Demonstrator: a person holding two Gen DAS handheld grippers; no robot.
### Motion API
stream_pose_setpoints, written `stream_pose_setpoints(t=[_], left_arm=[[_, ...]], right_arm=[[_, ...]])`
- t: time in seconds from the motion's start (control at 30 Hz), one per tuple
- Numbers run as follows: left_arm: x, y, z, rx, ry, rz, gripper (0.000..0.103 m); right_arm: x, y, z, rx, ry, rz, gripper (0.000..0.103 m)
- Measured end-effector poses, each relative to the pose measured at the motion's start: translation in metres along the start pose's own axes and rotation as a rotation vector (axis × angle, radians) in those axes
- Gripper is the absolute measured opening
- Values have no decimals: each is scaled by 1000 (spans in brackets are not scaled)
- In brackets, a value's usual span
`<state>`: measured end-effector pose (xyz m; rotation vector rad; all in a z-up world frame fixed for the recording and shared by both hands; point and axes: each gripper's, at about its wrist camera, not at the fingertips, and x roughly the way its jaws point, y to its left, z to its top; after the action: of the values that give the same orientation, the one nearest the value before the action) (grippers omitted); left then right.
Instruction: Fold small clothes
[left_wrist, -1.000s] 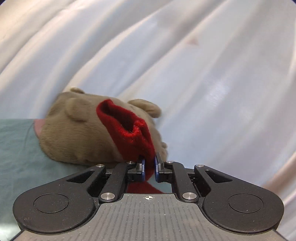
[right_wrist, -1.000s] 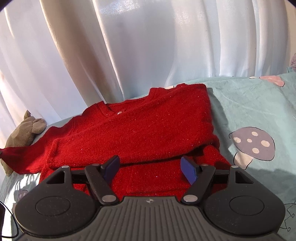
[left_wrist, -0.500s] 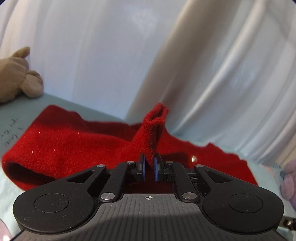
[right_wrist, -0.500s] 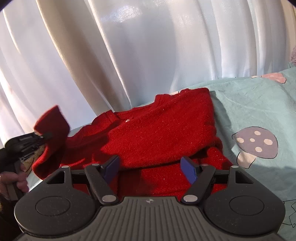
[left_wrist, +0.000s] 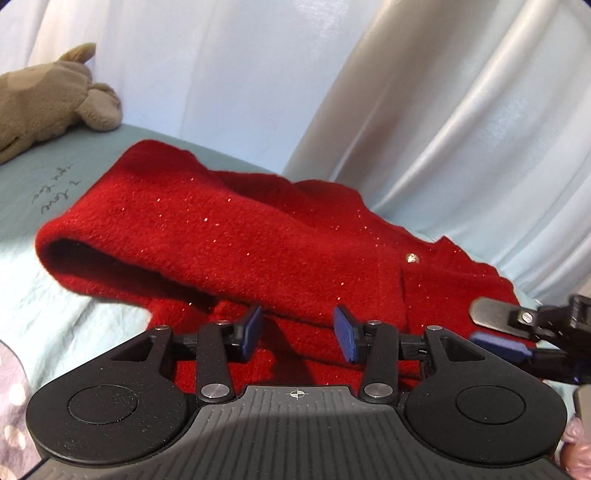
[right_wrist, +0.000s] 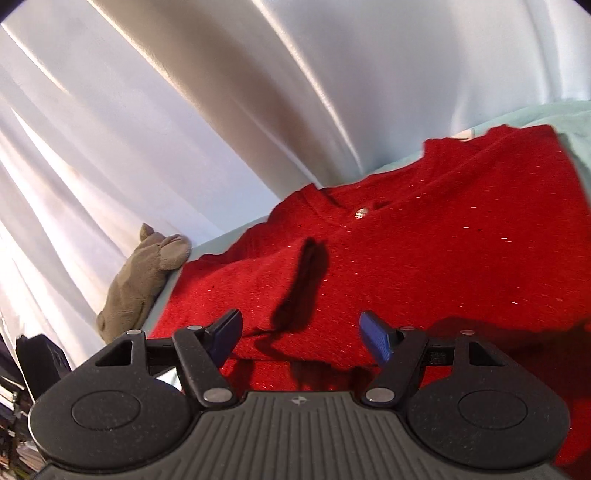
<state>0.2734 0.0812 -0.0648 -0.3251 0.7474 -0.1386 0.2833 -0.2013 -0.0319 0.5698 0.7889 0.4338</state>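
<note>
Red sweater (left_wrist: 258, 240) lies folded on the bedsheet (left_wrist: 44, 295), both grippers (left_wrist: 298, 332) (right_wrist: 301, 336) spread apart, probably gripping nothing.

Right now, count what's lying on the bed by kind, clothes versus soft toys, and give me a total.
Clothes: 1, the red sparkly knit cardigan with a shiny button.
Soft toys: 1, the grey-brown plush animal beside the curtain.
Total: 2.

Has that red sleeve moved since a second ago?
Yes. The red sleeve, pinched up earlier near the plush toy, now lies folded across the sweater's body, released by the left hand-held gripper.
</note>
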Motion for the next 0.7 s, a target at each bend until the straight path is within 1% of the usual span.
stream_pose_setpoints(t=[0.03,0.07,0.13,0.17,0.23,0.3,0.4,0.47,0.5,0.53,0.6,0.7], left_arm=[[-1,1,-2,-4,8,2,47],[-2,2,-4,2,7,-1,47],[-2,-2,-7,28,6,7,47],[-2,-3,-9,39,7,9,47],[-4,-2,-11,49,15,11,46],[2,0,-12,34,41,26,44],[5,6,-11,-8,54,23,41],[3,8,-9,-24,54,18,41],[2,9,-8,-28,57,18,41],[-1,9,-6,-30,60,20,41],[-5,9,-5,-24,46,10,41],[-4,11,-4,-30,39,18,40]], right_arm=[[12,3,3,4,14,10,64],[25,4,6,9,34,18,62],[50,1,10,57,79,32,53],[61,-2,11,92,101,52,48],[79,-7,12,148,138,68,48],[90,-9,10,178,141,107,48],[101,1,12,140,165,124,47],[101,11,12,72,158,111,17],[98,16,13,36,148,91,15],[93,20,13,7,126,76,15],[75,26,18,-43,67,70,15],[41,30,25,-103,-17,60,14]])
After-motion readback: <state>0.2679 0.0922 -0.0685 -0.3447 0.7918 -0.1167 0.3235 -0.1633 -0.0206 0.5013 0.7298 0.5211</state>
